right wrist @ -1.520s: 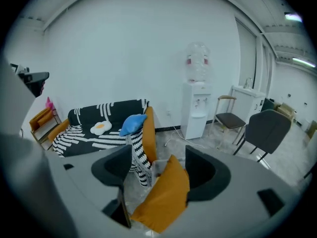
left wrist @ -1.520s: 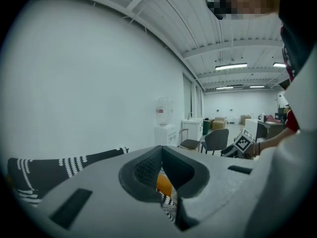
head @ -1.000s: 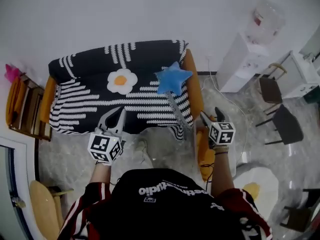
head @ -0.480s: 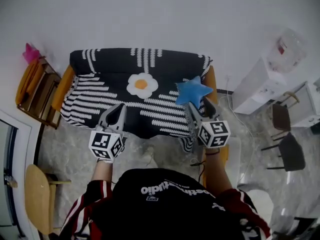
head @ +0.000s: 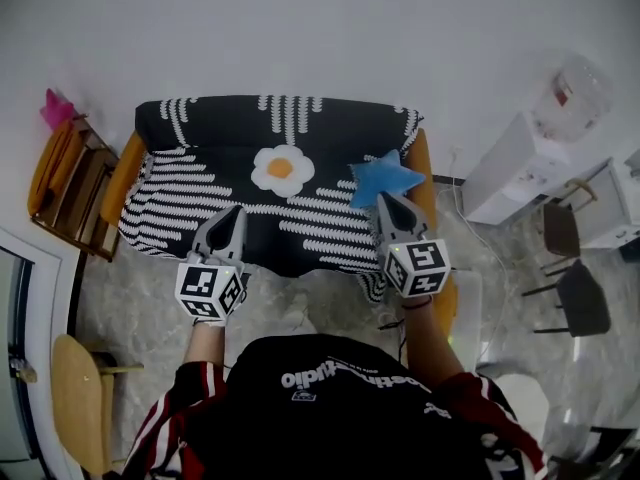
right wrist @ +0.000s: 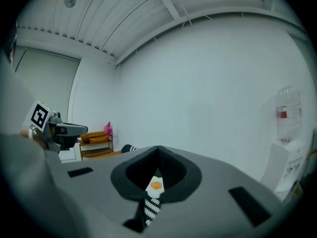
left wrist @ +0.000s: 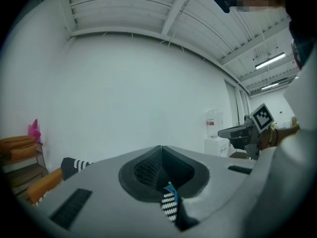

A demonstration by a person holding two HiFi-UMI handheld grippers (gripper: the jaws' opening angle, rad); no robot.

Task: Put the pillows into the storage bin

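Two pillows lie on the striped sofa [head: 220, 118]: a blue star [head: 385, 176] at the sofa's right end, near the armrest, and a white flower [head: 279, 169] with an orange centre at the middle of the seat. A person stands at the sofa's front edge with both tools raised.

The right gripper [head: 384, 200] points straight at the star, its tip at the pillow's lower points. Its jaws are pressed together with nothing between them. The left gripper [head: 236, 212] hovers over the sofa's front left, jaws likewise closed and empty. The flower sits ahead of it and off to its right.

The right gripper is plainly the nearer to the star. The star has no long axis, so any of its points should serve as a hold once the jaws part. No view shows the bin clearly.

White print on the person's black shirt [head: 330, 378] runs upside down and cannot be read with confidence. A red label on the dispenser [head: 572, 86] right of the sofa is too small to read.
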